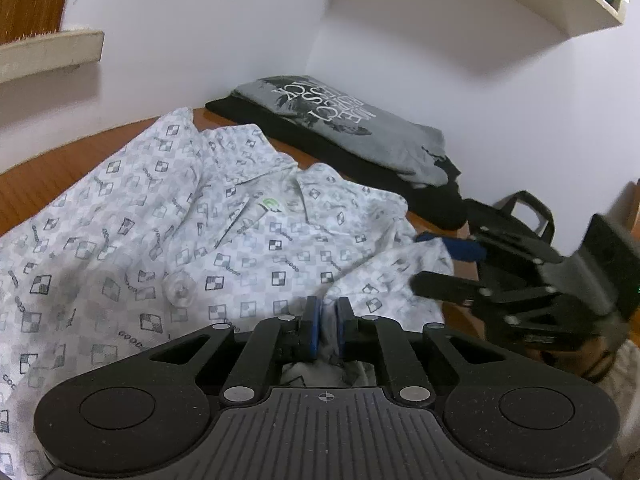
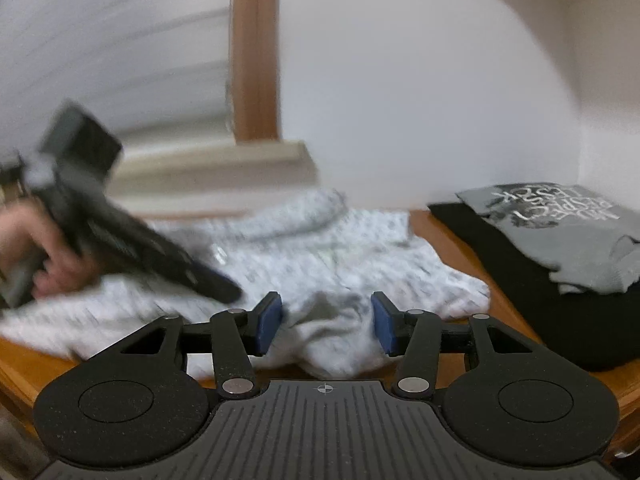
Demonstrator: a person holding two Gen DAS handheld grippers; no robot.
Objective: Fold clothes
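White cotton printed with grey checks and small black squares makes up the collared shirt (image 1: 224,216), which is spread crumpled across the brown wooden table (image 1: 44,172). A fold of its near hem is pinched between the blue pads of the left tool (image 1: 327,332), whose jaws are drawn narrow on the cloth. The right tool (image 2: 326,326) is seen at the shirt's right edge, jaws half apart, with a bunched sleeve lying between the pads; whether the pads press it cannot be told. At the far right corner, against the white wall, a folded grey printed T-shirt (image 1: 360,128) is stacked on a folded black garment (image 1: 360,168).
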